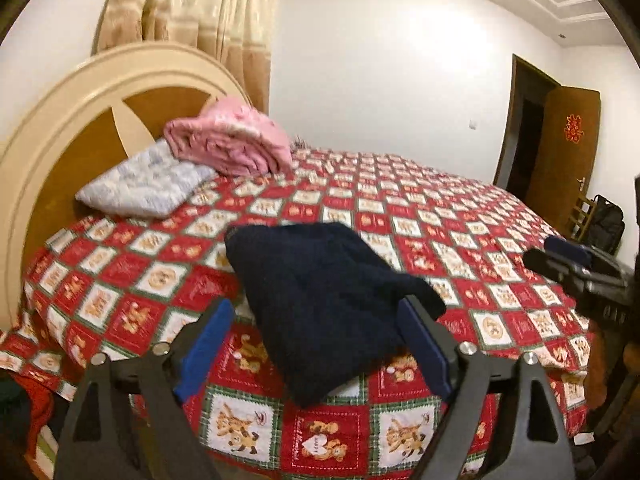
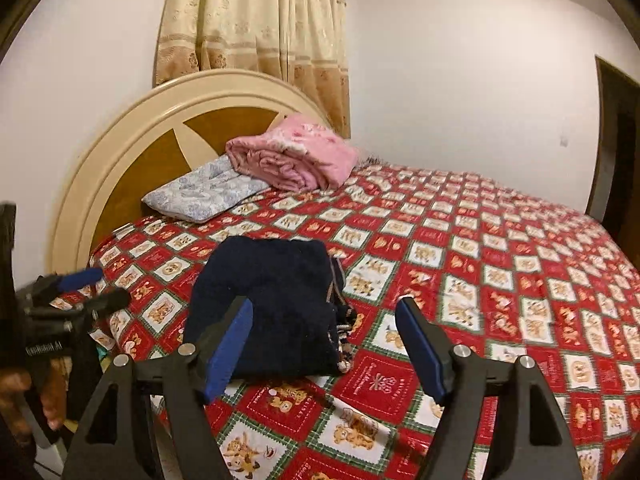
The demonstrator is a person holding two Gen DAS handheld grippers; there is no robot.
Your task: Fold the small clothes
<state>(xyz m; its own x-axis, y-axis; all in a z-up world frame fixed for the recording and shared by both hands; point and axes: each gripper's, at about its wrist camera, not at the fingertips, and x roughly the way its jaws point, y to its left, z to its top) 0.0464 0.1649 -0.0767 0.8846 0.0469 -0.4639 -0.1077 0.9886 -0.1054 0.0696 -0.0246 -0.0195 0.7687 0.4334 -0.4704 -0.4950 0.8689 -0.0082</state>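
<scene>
Both grippers sit nearest the lenses, above the near edge of the bed. Left gripper (image 1: 320,344): blue fingers (image 1: 204,348) spread wide, nothing clamped; the dark garment lies behind them, no pad pressing it. Right gripper (image 2: 324,344): jaws likewise well apart and empty, left pad overlapping the garment in view only. Folded navy garment (image 2: 272,304) rests on the red teddy-print bedspread (image 2: 500,280) near the bed's front edge; a striped patterned edge shows along its right side, possibly a lining, blurred. Farther back, a pale blue pillow (image 2: 204,196) lies against the round headboard (image 2: 132,148), with a folded pink blanket (image 2: 296,156) partly on top. Beige curtain (image 2: 256,16) hangs beyond.
</scene>
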